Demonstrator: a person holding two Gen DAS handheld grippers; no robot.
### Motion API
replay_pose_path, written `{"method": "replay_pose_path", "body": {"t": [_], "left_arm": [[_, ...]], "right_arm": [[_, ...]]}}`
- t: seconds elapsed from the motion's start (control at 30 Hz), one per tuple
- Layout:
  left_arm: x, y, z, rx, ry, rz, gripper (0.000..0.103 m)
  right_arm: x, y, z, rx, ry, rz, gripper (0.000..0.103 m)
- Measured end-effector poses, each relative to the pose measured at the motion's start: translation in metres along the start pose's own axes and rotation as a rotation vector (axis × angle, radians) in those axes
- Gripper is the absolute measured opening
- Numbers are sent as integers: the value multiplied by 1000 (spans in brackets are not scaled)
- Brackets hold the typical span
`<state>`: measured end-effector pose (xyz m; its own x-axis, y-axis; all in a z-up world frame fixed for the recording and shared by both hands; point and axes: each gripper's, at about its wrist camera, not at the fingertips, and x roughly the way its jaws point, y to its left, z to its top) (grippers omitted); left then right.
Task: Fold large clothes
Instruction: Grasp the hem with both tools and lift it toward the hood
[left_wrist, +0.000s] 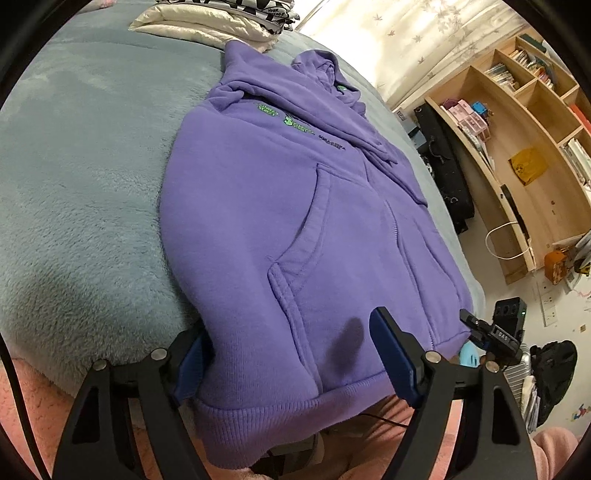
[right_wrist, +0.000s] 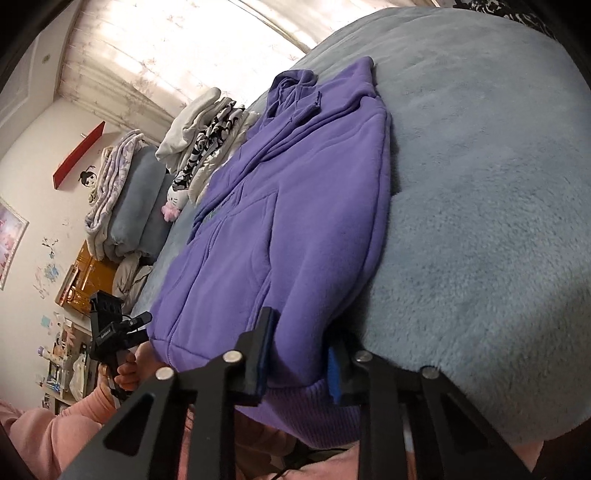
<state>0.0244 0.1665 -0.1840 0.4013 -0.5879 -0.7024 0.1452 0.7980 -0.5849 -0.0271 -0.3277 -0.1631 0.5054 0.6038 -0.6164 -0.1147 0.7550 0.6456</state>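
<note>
A purple hoodie (left_wrist: 295, 206) lies front up on the grey-blue fleece bed (left_wrist: 81, 177), its sleeves folded in and its ribbed hem hanging over the near edge. My left gripper (left_wrist: 291, 354) stands wide at the hem's left corner. One finger sits at the fabric's side edge and the other rests on top, not pinching. In the right wrist view the hoodie (right_wrist: 295, 221) runs away from me, and my right gripper (right_wrist: 300, 358) is shut on the hem's right corner, with fabric bunched between the blue pads. A hand holds the left gripper (right_wrist: 110, 332) at lower left.
Folded clothes (left_wrist: 221, 22) are stacked at the bed's far end, beside rolled blankets (right_wrist: 125, 206). A wooden bookshelf (left_wrist: 517, 129) and a black case (left_wrist: 443, 166) stand to the right of the bed. My pink sleeve (right_wrist: 55, 424) is low in the frame.
</note>
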Motion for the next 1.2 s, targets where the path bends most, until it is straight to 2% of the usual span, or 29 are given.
{"method": "replay_pose_path", "body": {"t": [0.03,0.07,0.1,0.13,0.2,0.3,0.43,0.6,0.7,0.8,1.0,1.2], "left_arm": [[0,-1,1,-3,-17,40,47],[1,-2,1,-13,-26,68,31],[1,1,3,-46,-28,70,20],[-1,4,3,-103,-44,64,17],[-5,1,-1,-164,-79,78,14],[-10,-9,-6,-169,-112,124,12],[-29,-20,-6,-177,-134,103,11],[-61,-44,-6,-86,-152,99,10],[-75,-47,-9,-86,-145,89,10],[-80,-42,-8,-118,-130,89,11],[-76,-25,5,-225,-114,30,11],[-75,-24,26,-259,-130,-7,11]], "right_arm": [[0,1,0,1,-1,-1,18],[1,4,0,2,-6,-9,16],[1,6,1,4,-12,-17,15],[0,9,1,8,-20,-16,15],[-7,17,2,15,-52,-2,14],[-21,30,6,1,-110,17,13],[-38,44,10,-11,-156,58,12],[-54,61,6,-32,-169,109,12],[-64,72,2,-50,-165,128,12],[-71,75,-1,-53,-161,138,12],[-68,67,10,4,-151,153,12],[-59,54,18,90,-158,187,12]]}}
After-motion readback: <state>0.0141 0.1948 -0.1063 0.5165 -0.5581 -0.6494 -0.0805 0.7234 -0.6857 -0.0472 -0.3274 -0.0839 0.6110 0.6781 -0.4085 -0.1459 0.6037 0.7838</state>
